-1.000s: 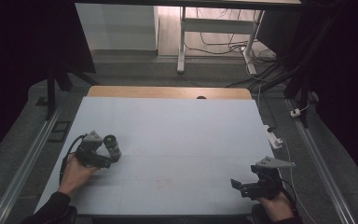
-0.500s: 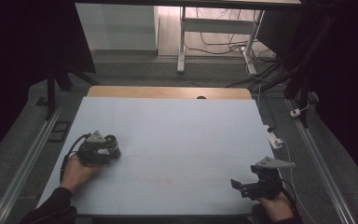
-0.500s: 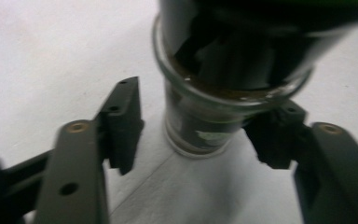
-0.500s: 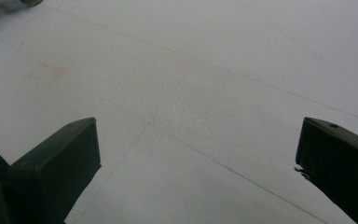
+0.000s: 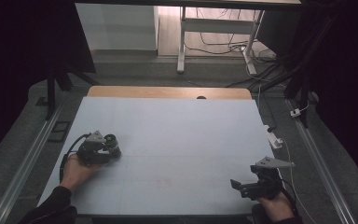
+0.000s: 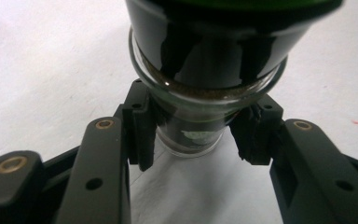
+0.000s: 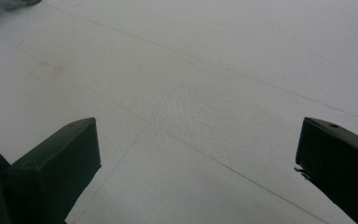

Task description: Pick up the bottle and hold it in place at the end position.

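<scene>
Left gripper view shows the left gripper (image 6: 193,133) squeezing a small glass jar (image 6: 200,74) with a dark lid, one jaw on each side of it. High view shows the jar (image 5: 113,145) on the pale table (image 5: 177,135), near the table's left edge. The right gripper (image 5: 242,185) sits near the table's front right corner, jaws spread wide, holding nothing.

The small clear glass jar (image 6: 200,116) is glossy and smooth, with a shiny dark green lid. The left gripper (image 6: 196,130) has matt black plastic fingers (image 6: 140,126) with brass-looking rivets. The pale grey counter (image 7: 205,93) is matt and finely textured, its far edge wood.
</scene>
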